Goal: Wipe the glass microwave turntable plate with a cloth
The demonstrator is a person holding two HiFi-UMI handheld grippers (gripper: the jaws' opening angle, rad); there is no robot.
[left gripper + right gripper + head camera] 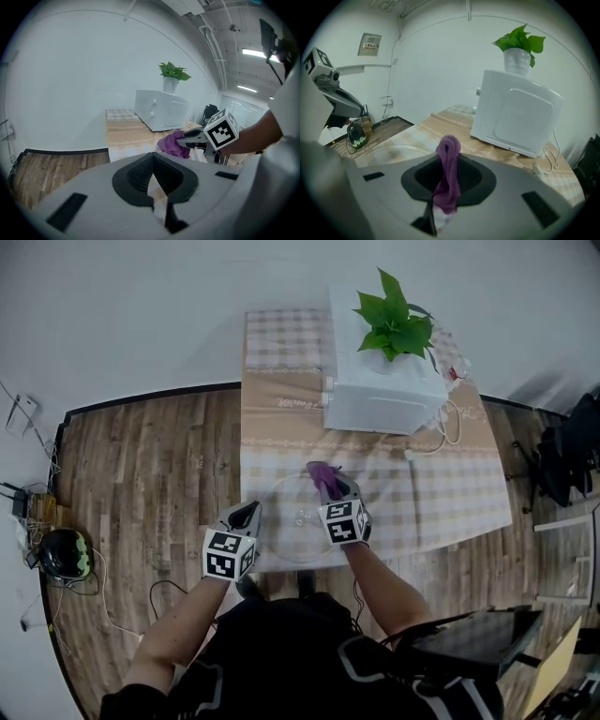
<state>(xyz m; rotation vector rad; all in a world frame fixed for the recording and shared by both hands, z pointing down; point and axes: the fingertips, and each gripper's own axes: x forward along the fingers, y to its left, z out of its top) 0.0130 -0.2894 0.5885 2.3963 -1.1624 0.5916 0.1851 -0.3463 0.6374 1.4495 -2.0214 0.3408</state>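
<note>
I am standing at the near edge of the table (469, 493), which is wearing a checked cover. The white microwave (380, 395) is sitting at the far side, and a green plant (394, 320) is growing in a white pot on top of it.

The glass plate (291, 531) is lying flat at the near edge of the table, near the microwave's front and between my two grippers.

My left gripper (249, 512) is hovering just beside the plate's left rim. I am keeping its fingers pressed together at the tips, and I am seeing nothing between them.

My right gripper (335, 488) is reaching over the far right part of the plate and pointing toward the microwave. Its fingers are pinching the purple cloth (323, 472), which is bunching up in a fold past the tips and trailing back between them. The cloth is hanging over the plate's far rim; I cannot tell whether it is touching the glass.
</note>
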